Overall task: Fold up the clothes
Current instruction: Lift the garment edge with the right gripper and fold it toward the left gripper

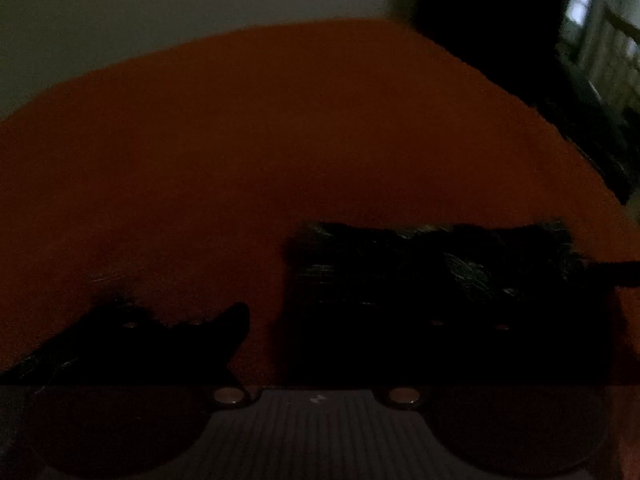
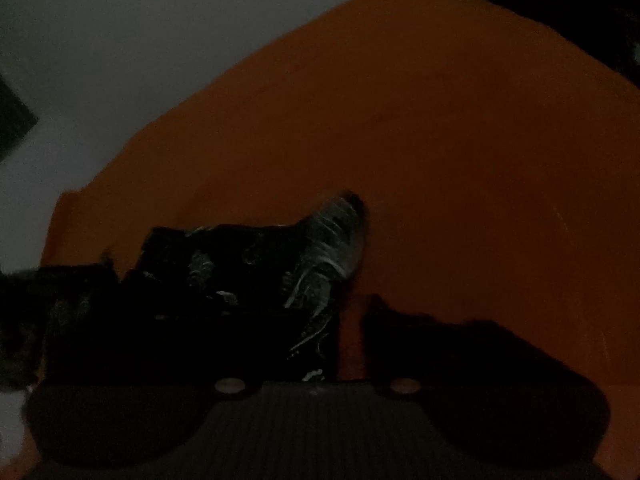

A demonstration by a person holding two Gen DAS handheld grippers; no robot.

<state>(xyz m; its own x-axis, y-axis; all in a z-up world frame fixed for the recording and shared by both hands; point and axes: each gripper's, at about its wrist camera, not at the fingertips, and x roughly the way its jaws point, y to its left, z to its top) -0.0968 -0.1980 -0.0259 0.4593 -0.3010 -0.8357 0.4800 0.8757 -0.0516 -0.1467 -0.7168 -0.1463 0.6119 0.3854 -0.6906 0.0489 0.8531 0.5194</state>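
The scene is very dim. A black garment with a pale pattern [image 1: 432, 268] lies folded on an orange surface [image 1: 280, 140], at the right in the left wrist view. My left gripper [image 1: 268, 320] stands open over it, and bare orange shows between its fingers. The right finger is lost against the dark cloth. In the right wrist view the same garment [image 2: 240, 264] lies at the left with one corner [image 2: 340, 224] raised. My right gripper [image 2: 352, 320] is open. Patterned cloth runs along the inner side of its left finger, and orange shows in the gap.
The orange surface [image 2: 480, 140] reaches far past the garment, up to a pale wall [image 1: 160, 8]. A dark shape [image 1: 500, 40] and a lit window or shelf [image 1: 600, 48] stand at the upper right in the left wrist view.
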